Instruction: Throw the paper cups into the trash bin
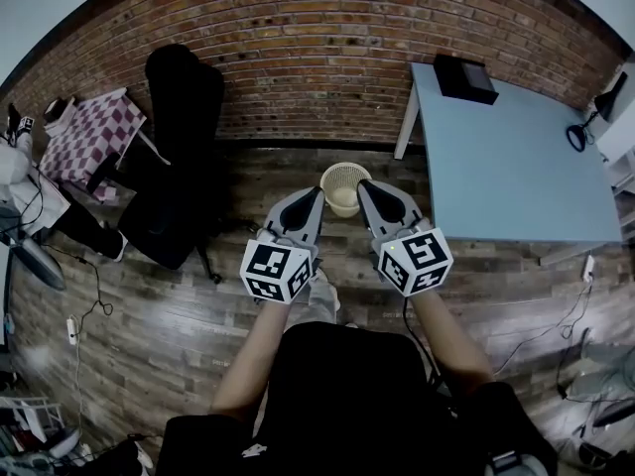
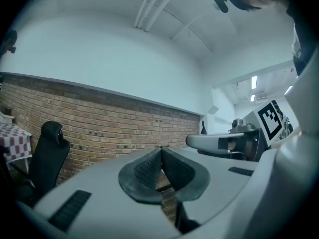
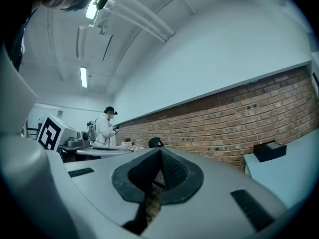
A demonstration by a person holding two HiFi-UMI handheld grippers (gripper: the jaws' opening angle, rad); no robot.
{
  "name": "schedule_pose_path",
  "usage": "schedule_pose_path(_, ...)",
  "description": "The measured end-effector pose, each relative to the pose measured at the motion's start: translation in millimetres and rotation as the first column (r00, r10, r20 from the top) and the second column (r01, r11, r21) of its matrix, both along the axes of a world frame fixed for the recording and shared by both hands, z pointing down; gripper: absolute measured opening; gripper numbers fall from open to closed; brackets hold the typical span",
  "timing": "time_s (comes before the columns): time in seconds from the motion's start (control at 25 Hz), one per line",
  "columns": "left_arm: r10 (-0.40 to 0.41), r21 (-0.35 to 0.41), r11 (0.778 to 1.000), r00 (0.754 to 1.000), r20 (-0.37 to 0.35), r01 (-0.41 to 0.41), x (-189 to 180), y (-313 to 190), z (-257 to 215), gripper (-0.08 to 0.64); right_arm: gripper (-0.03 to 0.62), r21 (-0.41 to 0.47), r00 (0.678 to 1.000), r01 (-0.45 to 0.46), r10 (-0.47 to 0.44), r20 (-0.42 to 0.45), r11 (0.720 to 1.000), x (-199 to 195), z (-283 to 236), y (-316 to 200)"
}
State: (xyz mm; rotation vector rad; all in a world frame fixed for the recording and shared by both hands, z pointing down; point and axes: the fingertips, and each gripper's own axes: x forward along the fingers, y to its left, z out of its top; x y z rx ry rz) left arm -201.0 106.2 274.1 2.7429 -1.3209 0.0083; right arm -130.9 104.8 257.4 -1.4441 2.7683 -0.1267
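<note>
A: Where's the trash bin (image 1: 344, 178)?

B: On the wooden floor (image 1: 179, 305), just ahead of both gripper tips. In the head view it shows in the gap between them. It's a pale, woven, round basket standing upright. I can't tell what lies inside it.

A: And the left gripper (image 1: 317, 194)?

B: Its jaws are pressed together, the ribbed black pads meeting at the tip, with nothing pinched between them. It points level towards the brick wall (image 1: 298, 28).

A: The right gripper (image 1: 363, 184)?

B: The same: its jaws are pressed together and nothing is in them. It sits beside the left one, and the two tips lean in slightly towards each other above the near side of the bin.

A: What's further out?

B: To the right of the right gripper is a pale blue surface (image 1: 506, 157) with a black box (image 1: 464, 77) at its far corner by the wall. To the left of the left gripper, well apart from it, stands a black office chair (image 1: 184, 117). The right gripper view also catches a person in white (image 3: 104, 128), standing far off to that gripper's left.
</note>
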Motion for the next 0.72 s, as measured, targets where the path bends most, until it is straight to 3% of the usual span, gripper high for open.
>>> schedule_pose_path(0.72,0.031,-0.015,0.999,0.999,0.034,-0.03,10,31,0,0.009,0.003,0.003,1.0,0.006,-0.006,0.013,1.0,2,-3,33)
